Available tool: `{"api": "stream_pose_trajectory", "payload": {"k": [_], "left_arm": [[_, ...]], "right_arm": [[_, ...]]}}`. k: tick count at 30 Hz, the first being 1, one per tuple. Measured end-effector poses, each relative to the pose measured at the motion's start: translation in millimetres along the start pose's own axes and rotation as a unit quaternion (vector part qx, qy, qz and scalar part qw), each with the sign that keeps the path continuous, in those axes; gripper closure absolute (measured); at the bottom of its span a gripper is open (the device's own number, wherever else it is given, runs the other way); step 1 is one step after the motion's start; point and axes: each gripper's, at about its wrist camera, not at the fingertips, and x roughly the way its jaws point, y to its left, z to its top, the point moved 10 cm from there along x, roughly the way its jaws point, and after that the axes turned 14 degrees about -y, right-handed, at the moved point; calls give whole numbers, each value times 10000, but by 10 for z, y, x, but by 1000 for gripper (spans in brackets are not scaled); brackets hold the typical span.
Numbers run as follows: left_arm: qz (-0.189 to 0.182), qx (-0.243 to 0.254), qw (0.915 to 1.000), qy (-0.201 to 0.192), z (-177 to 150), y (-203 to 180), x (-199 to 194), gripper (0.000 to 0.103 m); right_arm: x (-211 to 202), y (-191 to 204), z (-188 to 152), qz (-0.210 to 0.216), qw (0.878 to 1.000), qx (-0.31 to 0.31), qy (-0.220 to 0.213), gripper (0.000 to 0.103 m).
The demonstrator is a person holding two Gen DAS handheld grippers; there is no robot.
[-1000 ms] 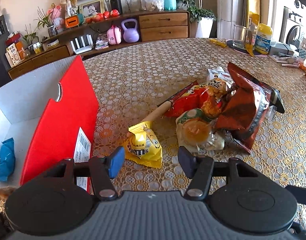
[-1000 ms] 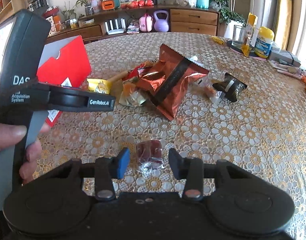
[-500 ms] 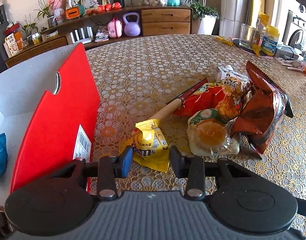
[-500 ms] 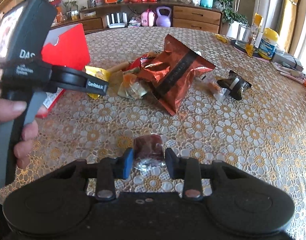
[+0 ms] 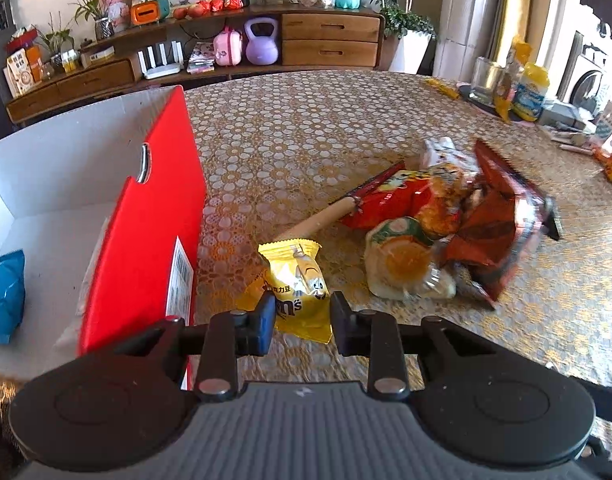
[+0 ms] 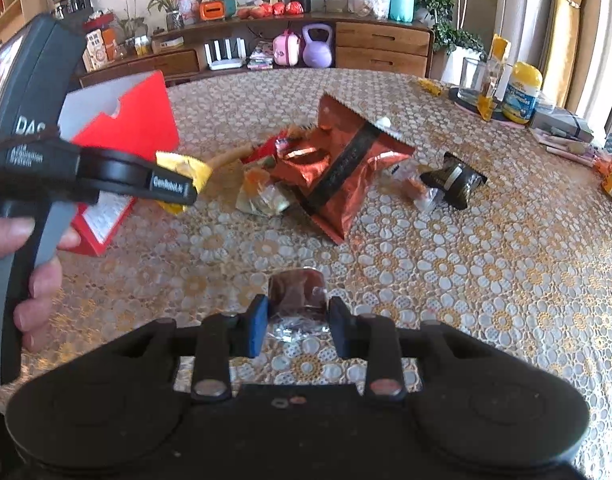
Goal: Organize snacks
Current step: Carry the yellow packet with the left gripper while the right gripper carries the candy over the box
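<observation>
On the lace-covered worktop [image 5: 306, 140] I have the left hand-held gripper [image 5: 299, 322] narrowed around the yellow M&M's packet [image 5: 297, 284] and the right hand-held gripper [image 6: 295, 324] around a foil-wrapped snack [image 6: 295, 296], so next I'd lift both into the red box [image 5: 141, 248] at left.

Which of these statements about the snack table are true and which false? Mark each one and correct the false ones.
1. The left tongs flank a yellow candy packet. True.
2. The blue packet lies on the tablecloth. False: it lies inside the red box.
3. The right tongs flank a small dark red wrapped snack. True.
4. The big copper-red bag is in the box. False: it lies on the tablecloth.
</observation>
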Motion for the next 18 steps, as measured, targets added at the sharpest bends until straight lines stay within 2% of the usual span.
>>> {"api": "stream_pose_trajectory", "payload": {"k": [9,18], "left_arm": [[-238,-82,9996,-122,41,-33,-527,74],[-361,-129,9990,-222,156,146,-1047,74]], "right_arm": [[-387,170,235,123,9993,-43,-343,72],[-760,445,504,326,9972,-169,-657,72]]}}
